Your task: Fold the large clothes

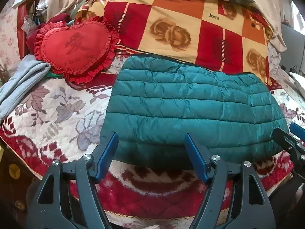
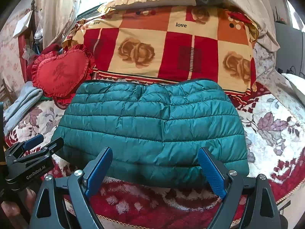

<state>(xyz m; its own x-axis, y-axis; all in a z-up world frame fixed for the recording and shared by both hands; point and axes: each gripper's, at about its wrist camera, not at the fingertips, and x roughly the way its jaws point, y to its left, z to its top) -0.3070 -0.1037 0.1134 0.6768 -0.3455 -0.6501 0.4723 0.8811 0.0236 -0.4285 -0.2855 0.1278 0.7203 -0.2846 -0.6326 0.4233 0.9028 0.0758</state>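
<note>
Quilted teal jacket (image 2: 152, 126) (folded rectangle), floral bedspread (image 2: 270, 133)

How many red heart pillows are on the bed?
1. The red heart pillow leans at the back left of the bed, left of the teal puffer jacket and beside the checkered quilt. More could be hidden behind the pile.

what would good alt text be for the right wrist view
A teal quilted puffer jacket, folded into a compact rectangle, lies on a floral red and white bedspread, with the open right tool at its near edge. Behind it sit a red heart-shaped ruffled cushion and a red, orange and cream checked quilt; the left tool shows at lower left.
</note>
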